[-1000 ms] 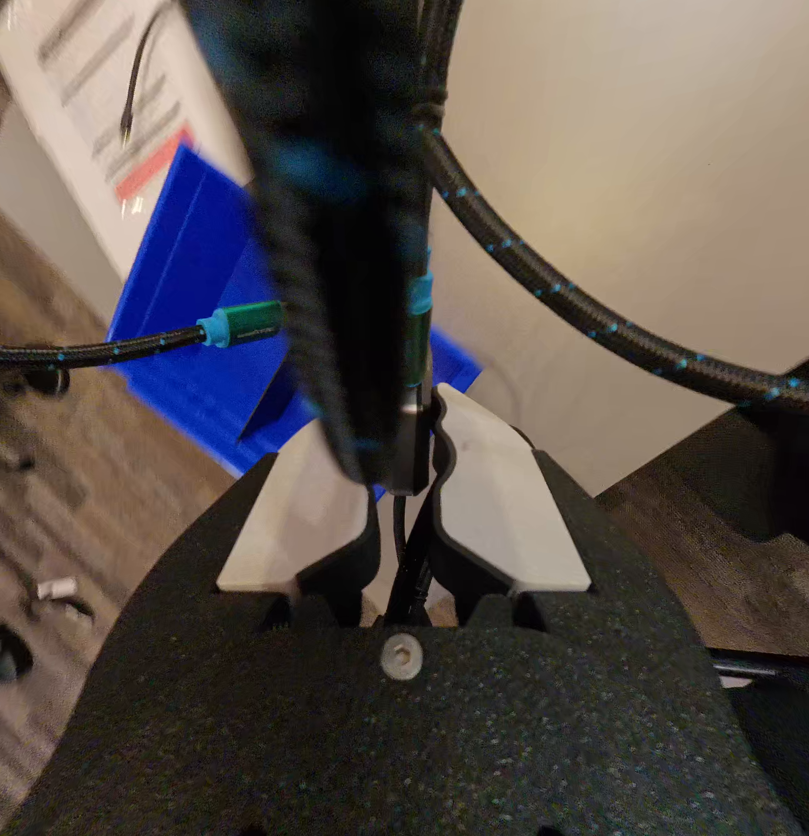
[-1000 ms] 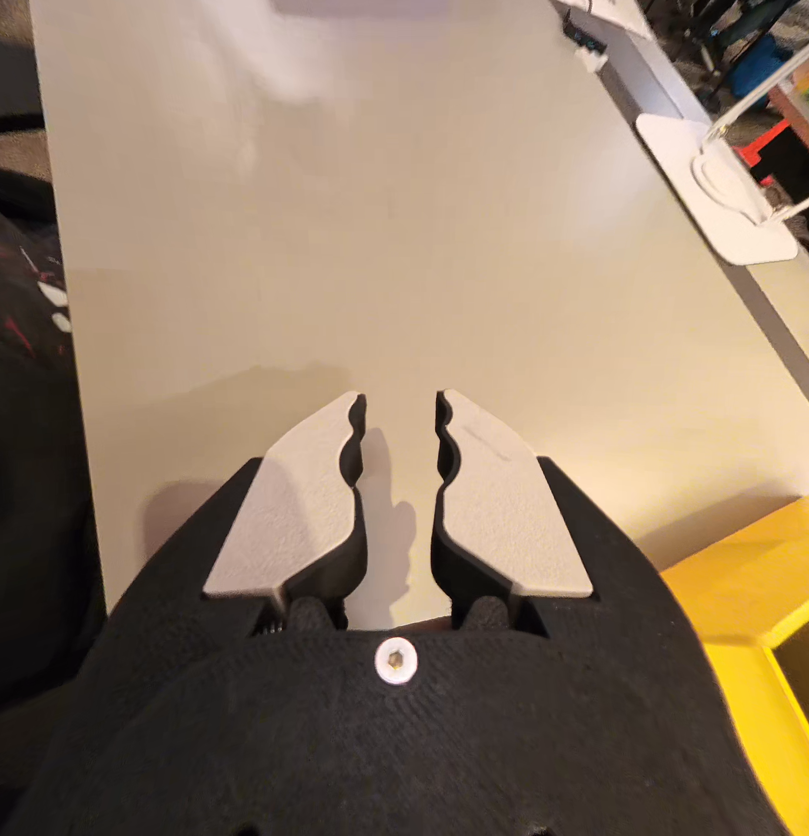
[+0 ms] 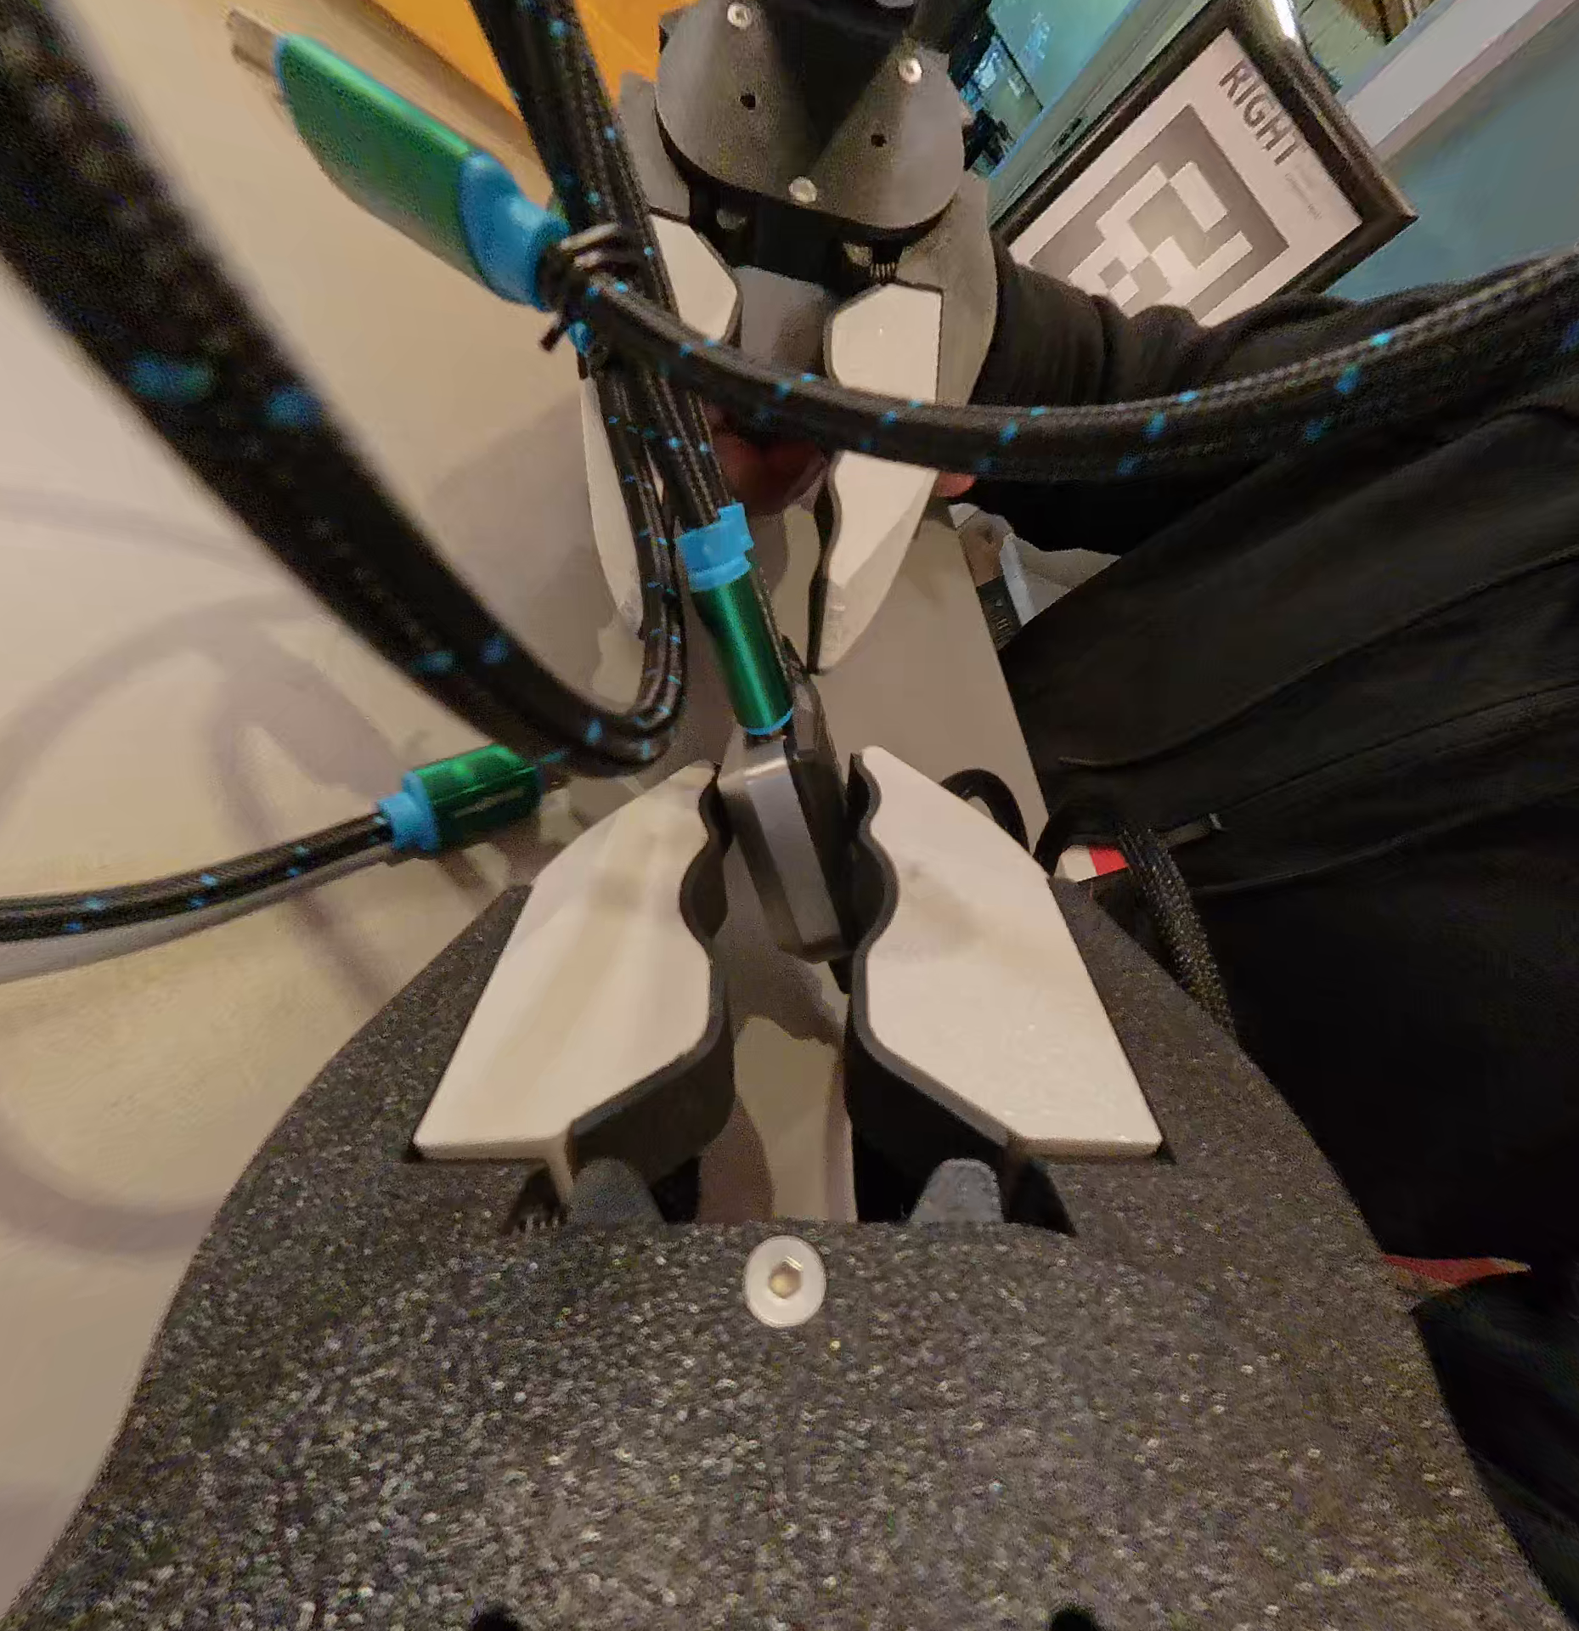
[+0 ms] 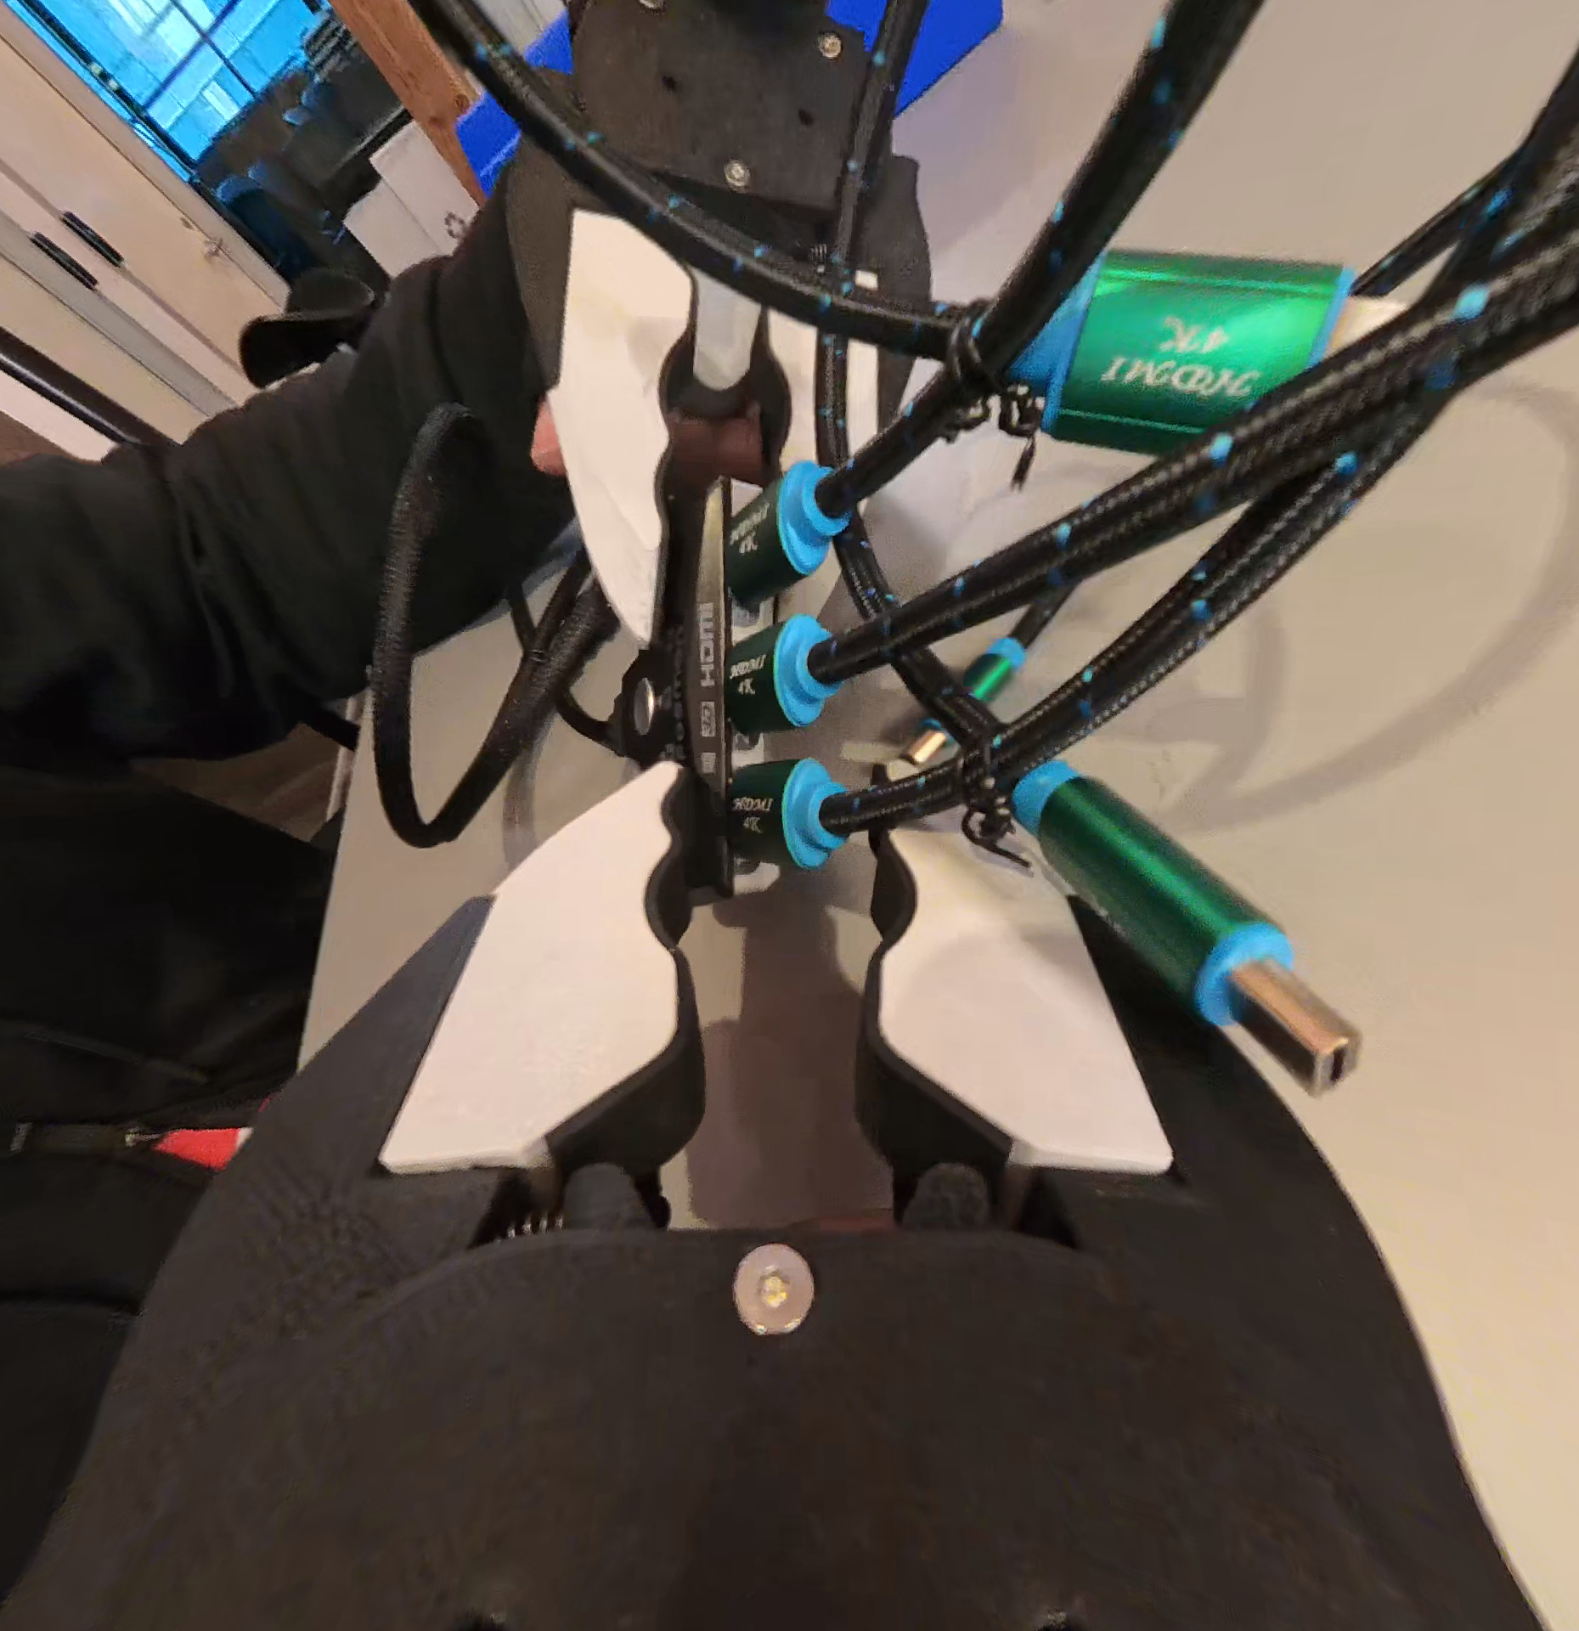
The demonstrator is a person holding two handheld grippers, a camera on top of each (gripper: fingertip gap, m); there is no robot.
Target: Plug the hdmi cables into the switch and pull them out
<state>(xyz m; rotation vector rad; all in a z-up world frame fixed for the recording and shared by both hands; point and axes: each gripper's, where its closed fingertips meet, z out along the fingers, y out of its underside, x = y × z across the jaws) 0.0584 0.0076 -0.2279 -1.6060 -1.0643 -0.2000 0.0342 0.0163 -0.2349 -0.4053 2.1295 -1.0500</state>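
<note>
The left gripper (image 3: 785, 794) clamps a thin black switch box (image 3: 799, 869) with a green metal-shelled braided cable plug (image 3: 740, 649) seated in its upper edge above a beige tabletop (image 3: 150, 547).

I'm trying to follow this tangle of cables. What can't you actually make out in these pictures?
- Sockets of the switch: right wrist view, covered by the three green plugs.
- Switch body: left wrist view, mostly hidden between the left gripper fingers.
- Where the cables lead: both views, cut off by the edges.
- Whether the right gripper touches the switch: unclear.
</note>
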